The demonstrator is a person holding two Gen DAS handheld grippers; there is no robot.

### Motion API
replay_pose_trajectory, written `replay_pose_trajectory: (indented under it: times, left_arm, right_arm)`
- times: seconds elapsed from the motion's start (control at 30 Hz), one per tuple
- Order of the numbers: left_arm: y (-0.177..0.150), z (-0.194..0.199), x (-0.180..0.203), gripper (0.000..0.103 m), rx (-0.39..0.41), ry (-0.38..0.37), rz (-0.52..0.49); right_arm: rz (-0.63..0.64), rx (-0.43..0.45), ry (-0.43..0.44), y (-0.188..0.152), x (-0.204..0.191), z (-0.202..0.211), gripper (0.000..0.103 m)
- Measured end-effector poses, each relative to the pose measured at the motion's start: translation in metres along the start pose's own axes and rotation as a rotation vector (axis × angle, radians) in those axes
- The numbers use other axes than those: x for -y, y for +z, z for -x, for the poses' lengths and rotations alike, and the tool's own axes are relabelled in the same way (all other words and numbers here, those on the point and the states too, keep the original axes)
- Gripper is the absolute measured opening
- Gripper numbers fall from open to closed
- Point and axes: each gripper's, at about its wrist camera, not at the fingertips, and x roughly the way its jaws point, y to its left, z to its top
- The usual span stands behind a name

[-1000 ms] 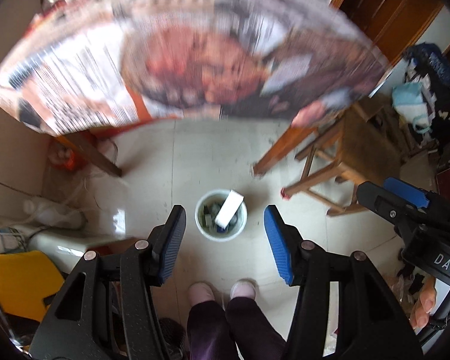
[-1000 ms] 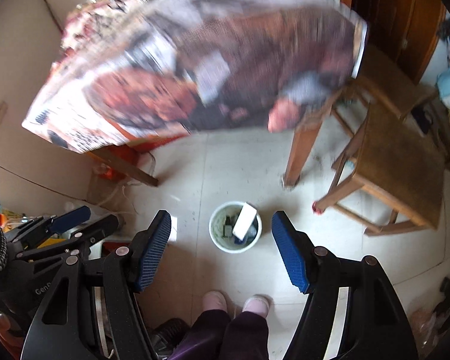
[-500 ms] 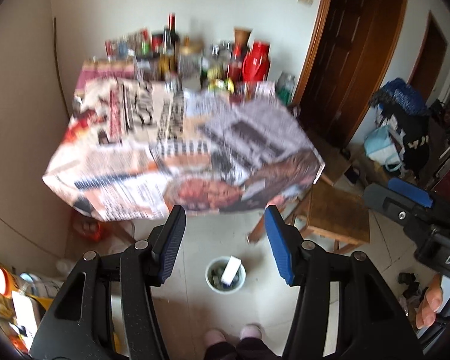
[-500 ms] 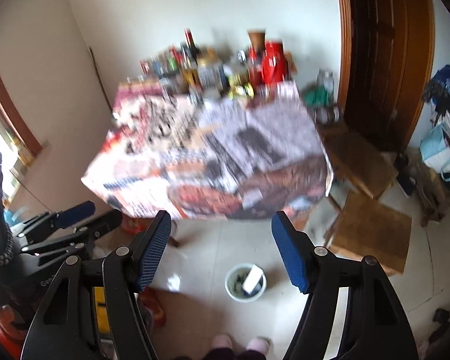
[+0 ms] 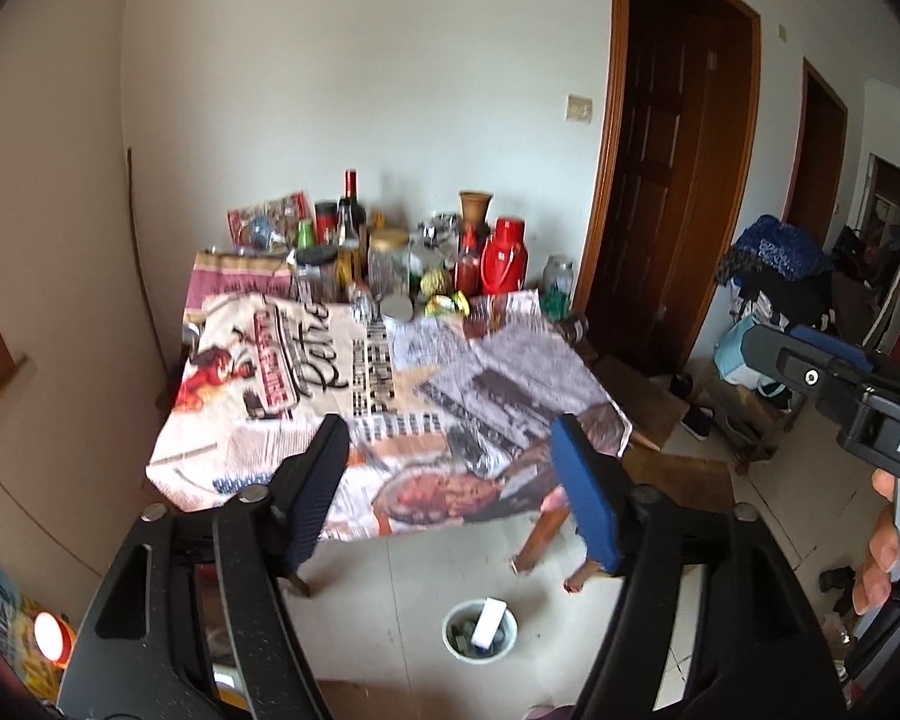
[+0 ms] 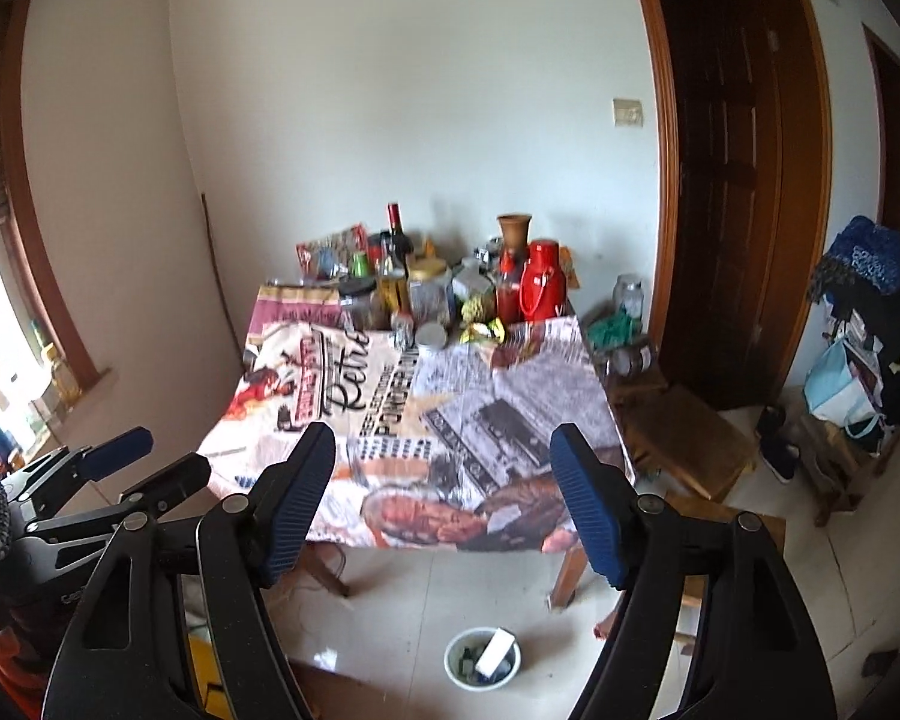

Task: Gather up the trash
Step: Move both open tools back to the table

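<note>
A small white trash bin (image 5: 480, 636) stands on the tiled floor in front of the table, with a white box and dark scraps inside; it also shows in the right wrist view (image 6: 482, 666). My left gripper (image 5: 450, 468) is open and empty, held high above the floor and pointing at the table. My right gripper (image 6: 444, 480) is open and empty too, beside the left one. The table (image 5: 306, 372) carries a newspaper-print cloth, bare at the front (image 6: 390, 396).
Bottles, jars, a red thermos (image 5: 501, 264) and a clay vase (image 6: 513, 231) crowd the table's far end. Wooden stools (image 6: 684, 432) stand right of the table. Dark doors (image 6: 732, 180) and a pile of clothes and bags (image 5: 774, 276) are on the right.
Both grippers rose and tilted up from looking straight down at the bin to facing the table and wall. The bin now sits low in both views. Both stayed open.
</note>
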Motion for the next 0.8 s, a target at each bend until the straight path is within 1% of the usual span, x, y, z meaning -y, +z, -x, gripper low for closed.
replay_pose_trajectory:
  times: [0.03,0.07,0.13,0.23,0.37,0.43,0.67,0.8]
  left_arm:
    - [0.002,0.000,-0.001,0.075,0.008,0.001,0.002]
    - [0.007,-0.003,-0.003,0.082,0.017,-0.003,0.007]
    - [0.013,-0.007,-0.004,0.087,0.026,-0.010,0.014]
    - [0.024,-0.022,-0.005,0.087,0.031,-0.006,0.013]
    - [0.040,-0.055,-0.003,0.087,0.033,0.018,0.014]
    - [0.048,-0.070,-0.002,0.087,0.034,0.037,0.016]
    - [0.098,-0.149,0.007,0.087,0.015,0.093,0.064]
    - [0.127,-0.194,0.011,0.087,0.011,0.137,0.104]
  right_arm:
    - [0.002,0.002,-0.005,0.002,-0.001,-0.002,0.072]
    - [0.002,0.005,-0.009,0.005,0.000,-0.008,0.073]
    - [0.002,0.010,-0.012,0.010,0.001,-0.012,0.073]
    - [0.005,0.021,-0.018,0.018,0.004,-0.023,0.075]
    - [0.014,0.027,-0.005,0.031,0.014,-0.047,0.076]
    - [0.018,0.025,0.010,0.043,0.025,-0.068,0.076]
    - [0.045,0.004,0.048,0.089,0.064,-0.121,0.076]
    - [0.062,-0.009,0.065,0.120,0.098,-0.157,0.076]
